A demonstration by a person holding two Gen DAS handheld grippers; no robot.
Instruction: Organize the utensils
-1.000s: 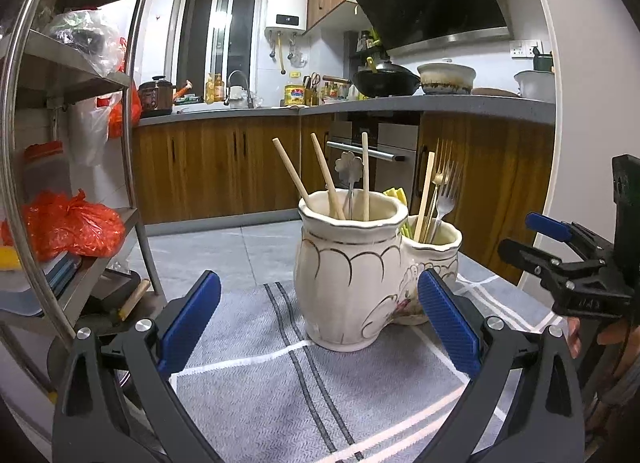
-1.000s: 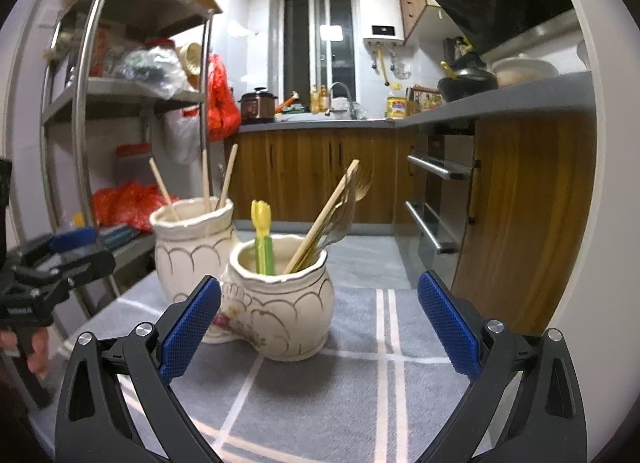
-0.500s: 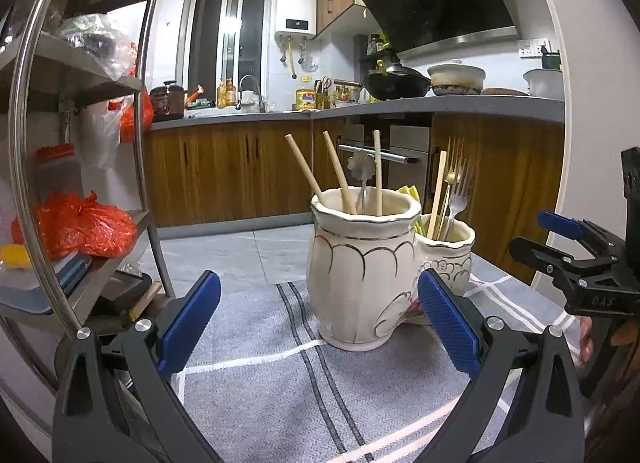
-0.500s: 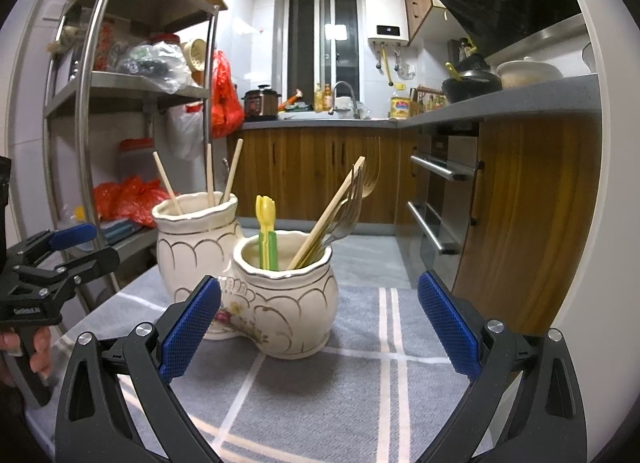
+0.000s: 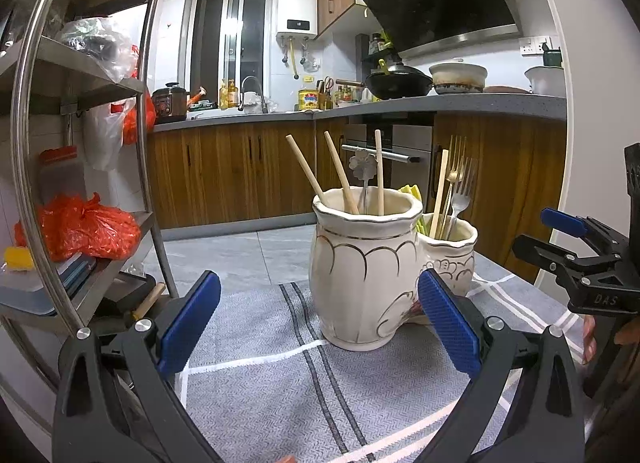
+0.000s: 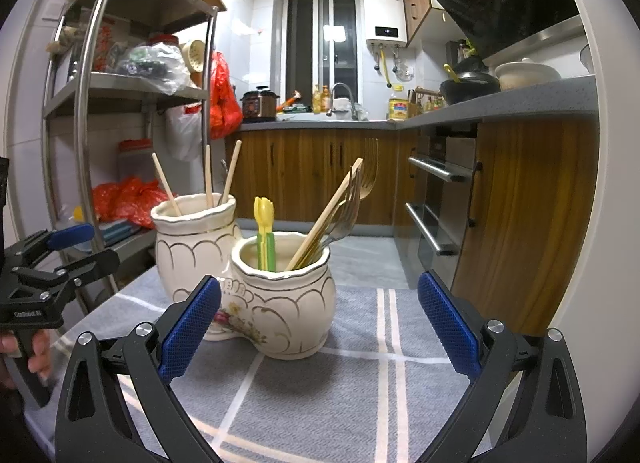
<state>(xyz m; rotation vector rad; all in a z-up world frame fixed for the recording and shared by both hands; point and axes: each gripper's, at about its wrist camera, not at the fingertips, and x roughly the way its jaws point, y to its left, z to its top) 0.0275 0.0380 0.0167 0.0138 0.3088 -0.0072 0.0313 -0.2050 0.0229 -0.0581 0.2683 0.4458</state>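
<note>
Two cream ceramic jars stand side by side on a grey cloth. The taller jar [image 5: 366,275] [image 6: 196,243] holds wooden chopsticks [image 5: 340,175] and a flower-ended spoon [image 5: 363,165]. The shorter jar [image 6: 284,295] [image 5: 452,251] holds forks [image 6: 352,207], one chopstick [image 6: 324,219] and yellow-green plastic utensils [image 6: 265,239]. My left gripper [image 5: 318,319] is open and empty, a short way before the taller jar. My right gripper [image 6: 318,319] is open and empty, in front of the shorter jar. Each gripper shows at the edge of the other's view.
The grey cloth [image 6: 360,391] with white and dark stripes covers the table. A steel shelf rack [image 5: 36,167] with bags stands close on the left. Wooden cabinets [image 6: 320,171] and an oven [image 6: 440,199] lie behind. A hand [image 6: 36,355] grips the left tool's handle.
Both grippers have drawn back a little and risen, so the jars look slightly smaller and lower. Both stay open. The jars and utensils have not moved.
</note>
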